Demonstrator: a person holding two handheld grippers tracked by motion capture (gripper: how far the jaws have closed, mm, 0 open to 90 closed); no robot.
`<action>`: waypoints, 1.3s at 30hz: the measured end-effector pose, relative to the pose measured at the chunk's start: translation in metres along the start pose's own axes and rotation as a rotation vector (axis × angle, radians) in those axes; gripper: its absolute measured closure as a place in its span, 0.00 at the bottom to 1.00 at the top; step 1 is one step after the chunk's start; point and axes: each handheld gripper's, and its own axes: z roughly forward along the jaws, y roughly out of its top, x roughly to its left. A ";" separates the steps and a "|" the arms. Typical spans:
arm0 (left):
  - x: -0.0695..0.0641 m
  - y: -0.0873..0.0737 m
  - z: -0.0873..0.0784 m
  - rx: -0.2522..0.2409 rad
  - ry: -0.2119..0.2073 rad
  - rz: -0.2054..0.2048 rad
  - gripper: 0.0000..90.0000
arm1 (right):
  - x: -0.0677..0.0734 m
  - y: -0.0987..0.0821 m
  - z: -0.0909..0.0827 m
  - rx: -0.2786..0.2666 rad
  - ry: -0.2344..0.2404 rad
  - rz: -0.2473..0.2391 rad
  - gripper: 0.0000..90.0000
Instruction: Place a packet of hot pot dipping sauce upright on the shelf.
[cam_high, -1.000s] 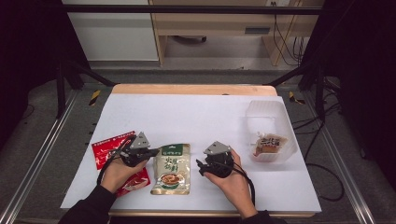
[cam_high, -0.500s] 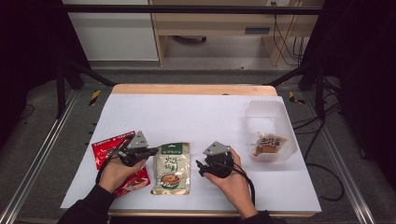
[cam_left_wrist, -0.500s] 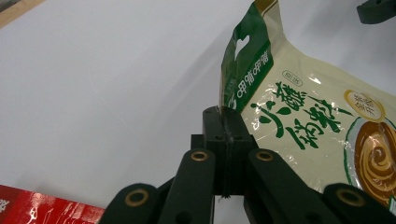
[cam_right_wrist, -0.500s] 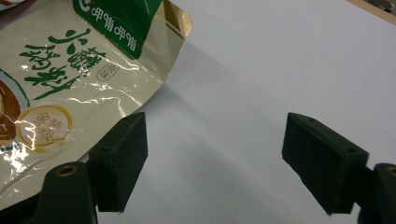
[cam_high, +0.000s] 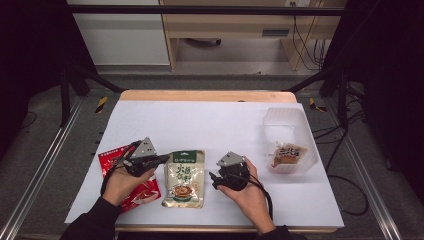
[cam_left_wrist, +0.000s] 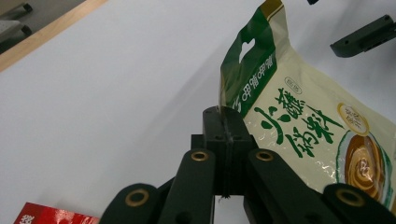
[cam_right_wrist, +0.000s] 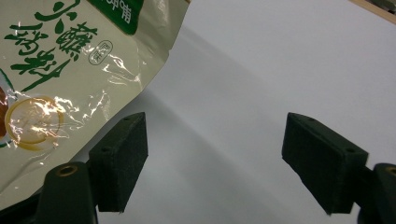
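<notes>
The right gripper (cam_right_wrist: 215, 154) is hovering over the white table cover (cam_right_wrist: 280, 60) with its two black jaws standing wide apart and nothing between them. At the left, a cream and green sauce pouch (cam_right_wrist: 70, 70) is lying crinkled and glossy, its edge reaching just beside the left jaw, green lettering showing on its face.

Black sleeves on both my forearms. My left gripper (cam_high: 162, 159) is black, with a grey three-cornered plate (cam_high: 144, 148) on top and a black cable (cam_high: 111, 167) looping back. Its jaw links carry brass-ringed pivot holes (cam_left_wrist: 200, 156). My right gripper (cam_high: 215, 180) is built the same: grey plate, black cable, blocky black foam pads (cam_right_wrist: 120, 157).
</notes>
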 end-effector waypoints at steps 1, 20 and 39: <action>0.000 0.001 -0.001 -0.004 0.002 0.002 1.00 | 0.000 0.000 0.000 -0.006 0.002 0.001 0.26; -0.002 0.021 -0.028 -0.072 0.026 0.046 1.00 | 0.001 0.001 -0.001 -0.011 0.008 0.002 0.26; -0.004 0.044 -0.046 -0.034 -0.002 0.131 1.00 | -0.002 0.041 -0.025 -0.053 0.088 -0.056 0.31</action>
